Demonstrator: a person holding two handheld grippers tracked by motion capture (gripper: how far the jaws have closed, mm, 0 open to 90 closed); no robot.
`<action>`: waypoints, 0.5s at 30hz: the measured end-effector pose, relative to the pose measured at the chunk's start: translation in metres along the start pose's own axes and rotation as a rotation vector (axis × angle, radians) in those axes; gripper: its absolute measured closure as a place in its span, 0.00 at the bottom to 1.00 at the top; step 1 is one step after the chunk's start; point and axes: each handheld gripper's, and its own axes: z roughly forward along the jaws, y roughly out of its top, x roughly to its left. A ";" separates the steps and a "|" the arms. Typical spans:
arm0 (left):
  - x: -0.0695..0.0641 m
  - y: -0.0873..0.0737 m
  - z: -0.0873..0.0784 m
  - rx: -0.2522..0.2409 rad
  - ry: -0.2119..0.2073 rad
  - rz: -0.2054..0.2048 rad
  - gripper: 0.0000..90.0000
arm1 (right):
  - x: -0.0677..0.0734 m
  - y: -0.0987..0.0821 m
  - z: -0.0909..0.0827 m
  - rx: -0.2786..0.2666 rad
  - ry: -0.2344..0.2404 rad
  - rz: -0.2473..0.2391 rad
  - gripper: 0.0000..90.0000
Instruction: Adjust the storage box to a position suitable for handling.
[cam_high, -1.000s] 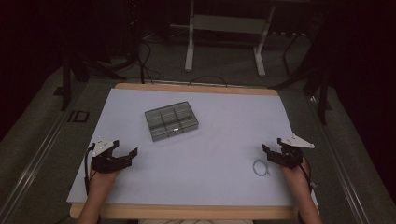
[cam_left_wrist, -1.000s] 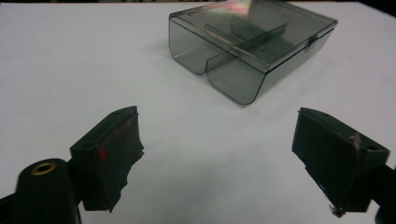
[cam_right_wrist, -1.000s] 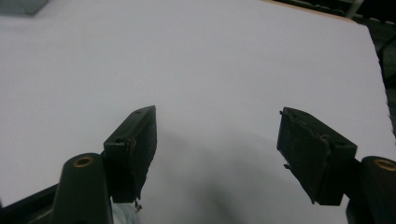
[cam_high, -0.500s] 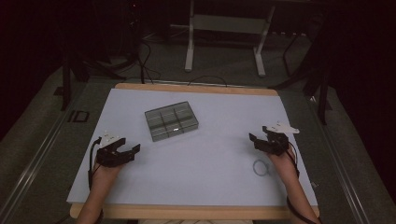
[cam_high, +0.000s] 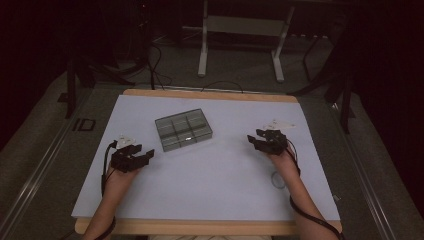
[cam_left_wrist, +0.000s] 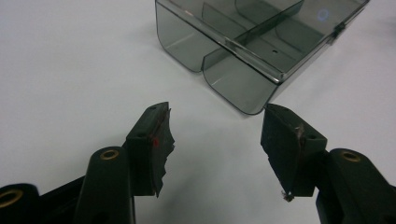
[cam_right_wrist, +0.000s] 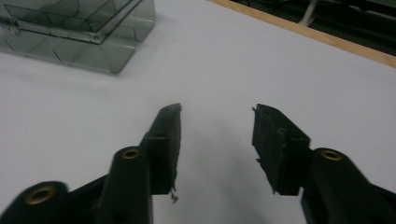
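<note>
A: What step is this, reading from the left?

B: An approach, I'd say. The left gripper (cam_high: 145, 156) sits low over the white worktop (cam_high: 220, 180), just beside the near-left corner of the smoky clear compartment box (cam_high: 183, 129), which rests on the worktop left of centre. Its jaws have just been closing, yet they stand apart with nothing between them; in the left gripper view the box's corner (cam_left_wrist: 243, 88) lies just ahead of the tips.

A: And the right side?

B: The right gripper (cam_high: 255, 140) hangs further off, pointed leftward toward the box, jaws likewise narrowing but apart and empty. A small clear ring (cam_high: 278, 179) lies by that wrist, untouched.

A: What does the next move call for?

B: Probably both hands closing in on the box's opposite sides, level and square, so it doesn't skid.

A: Poses?

B: Both forearms come in from the near edge, hands low, grippers angled inward.
</note>
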 end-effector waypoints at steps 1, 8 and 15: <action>0.000 0.001 0.002 -0.001 -0.009 -0.005 0.52 | 0.002 0.002 0.004 0.001 0.007 0.001 0.63; 0.001 0.009 0.011 0.013 0.002 -0.006 0.65 | 0.014 0.017 0.028 -0.008 0.033 -0.017 0.73; 0.004 0.017 0.022 0.038 0.022 -0.014 0.77 | 0.022 0.027 0.055 0.002 0.038 -0.052 0.91</action>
